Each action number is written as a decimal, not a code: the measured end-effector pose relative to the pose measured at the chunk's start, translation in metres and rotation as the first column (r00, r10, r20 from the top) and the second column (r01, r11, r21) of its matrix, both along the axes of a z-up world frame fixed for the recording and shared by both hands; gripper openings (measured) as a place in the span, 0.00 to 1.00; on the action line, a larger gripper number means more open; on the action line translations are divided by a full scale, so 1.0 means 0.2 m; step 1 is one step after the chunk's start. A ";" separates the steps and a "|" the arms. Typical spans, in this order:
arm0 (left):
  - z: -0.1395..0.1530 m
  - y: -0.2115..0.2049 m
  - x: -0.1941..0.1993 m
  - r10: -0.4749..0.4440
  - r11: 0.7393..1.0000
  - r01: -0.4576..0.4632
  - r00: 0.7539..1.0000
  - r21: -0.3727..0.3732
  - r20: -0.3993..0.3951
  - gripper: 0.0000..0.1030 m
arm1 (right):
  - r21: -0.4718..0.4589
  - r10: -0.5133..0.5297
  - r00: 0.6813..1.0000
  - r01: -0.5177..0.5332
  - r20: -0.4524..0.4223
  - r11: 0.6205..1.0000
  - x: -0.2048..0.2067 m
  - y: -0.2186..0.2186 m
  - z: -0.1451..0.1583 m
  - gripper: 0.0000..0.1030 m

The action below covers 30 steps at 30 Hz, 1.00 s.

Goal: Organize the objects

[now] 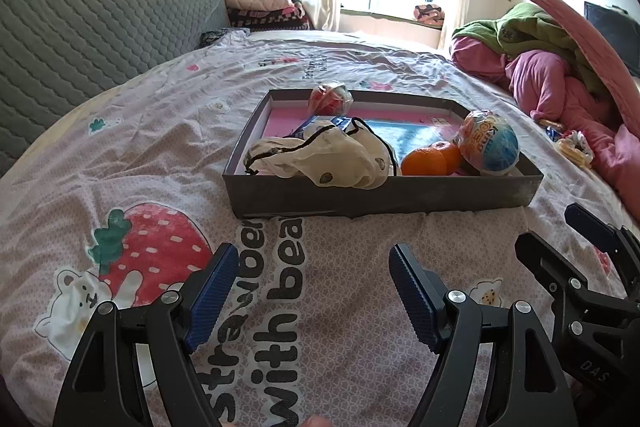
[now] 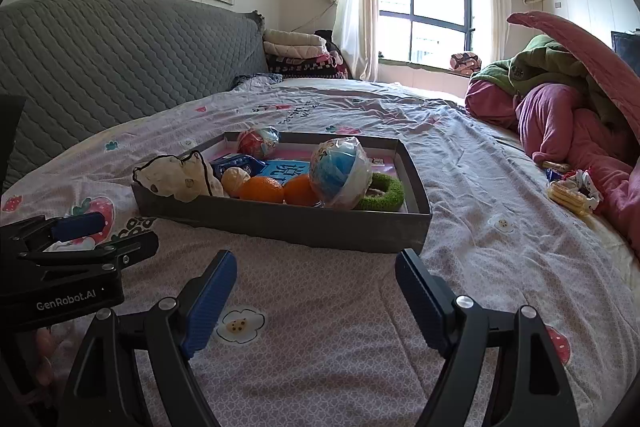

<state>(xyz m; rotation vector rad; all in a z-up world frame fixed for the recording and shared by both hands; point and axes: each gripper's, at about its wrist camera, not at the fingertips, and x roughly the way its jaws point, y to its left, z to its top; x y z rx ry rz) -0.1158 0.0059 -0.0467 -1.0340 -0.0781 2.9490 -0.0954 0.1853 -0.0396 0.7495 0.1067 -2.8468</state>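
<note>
grey cardboard tray (image 1: 384, 195) sits on the printed pink bedsheet (image 1: 160, 163), ahead of both grippers. left gripper (image 1: 312, 291) hovers low over the sheet, jaws spread wide, nothing between the blue pads. right gripper (image 2: 316, 295) likewise released, jaws wide apart, empty, just short of the tray's near wall

tray contents, seen from the right wrist view: cream drawstring pouch (image 2: 180, 179) at the near-left corner, draped partly over the rim; two oranges (image 2: 262, 190) side by side against the near wall; large blue-and-white wrapped ball (image 2: 340, 173) to their right, touching the second orange; green fuzzy ring (image 2: 386, 191) beside the ball at the near-right end; smaller red wrapped ball (image 2: 258, 141) at the far wall; blue packet (image 2: 236, 163) behind the pouch

off the tray: snack packets (image 2: 572, 193) lie on the sheet well to the right, near the heap of pink and green bedding (image 2: 560, 115). grey quilted headboard (image 2: 120, 59) runs along the left

each gripper shows at the edge of the other's view, close alongside
</note>
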 end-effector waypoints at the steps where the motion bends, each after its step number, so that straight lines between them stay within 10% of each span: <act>1: 0.00 0.00 0.00 0.002 1.000 -0.002 1.000 0.000 0.001 0.76 | 0.001 0.000 1.000 0.000 0.002 1.000 0.00 0.00 0.00 0.79; 30: -0.03 -0.01 -0.01 -0.021 1.000 0.021 0.999 -0.006 0.024 0.76 | 0.025 -0.016 0.999 0.016 0.035 1.000 -0.02 -0.01 -0.05 0.79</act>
